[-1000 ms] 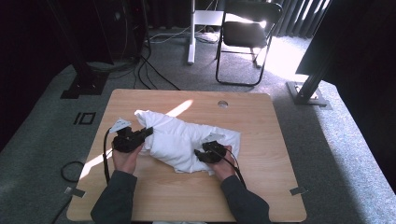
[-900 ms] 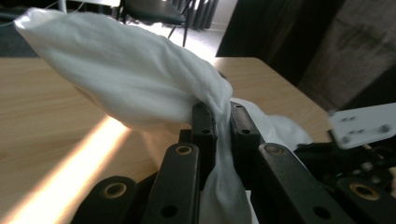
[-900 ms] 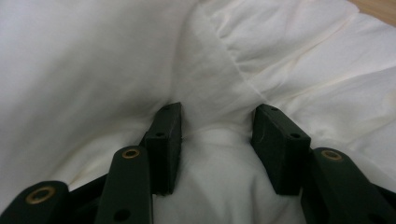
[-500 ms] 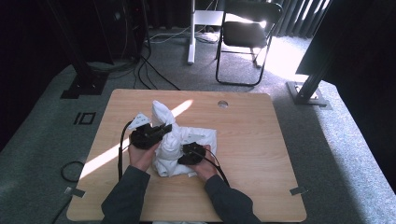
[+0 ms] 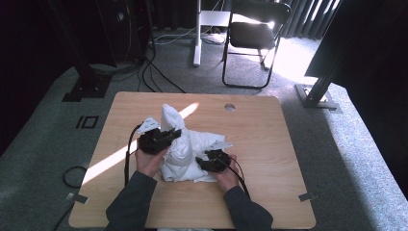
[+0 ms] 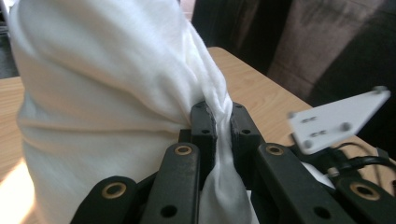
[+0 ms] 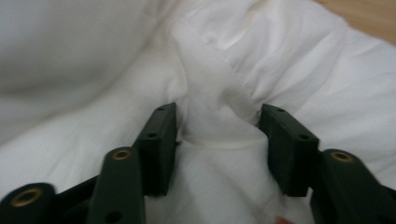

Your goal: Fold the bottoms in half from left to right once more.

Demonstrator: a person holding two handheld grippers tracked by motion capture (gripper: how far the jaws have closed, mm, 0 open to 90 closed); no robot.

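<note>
A white cloth lies bunched in the middle of the wooden table. My left gripper is shut on a twisted strand of the cloth and holds it up as a peak, the jaws almost touching. At the heap's near right side, my right gripper is pressed into the cloth. Its jaws stand half apart. A thick fold fills the gap between them, and pleats run into both pads.
A round hole sits near the table's far edge. A sunlit strip crosses the left part of the tabletop. Beyond the table stand a black chair and a white post, with cables on the carpet.
The cloth lay spread out flat; now it is gathered into a heap. My left gripper moved right and lifted its end into a peak. My right gripper moved left, toward the other.
</note>
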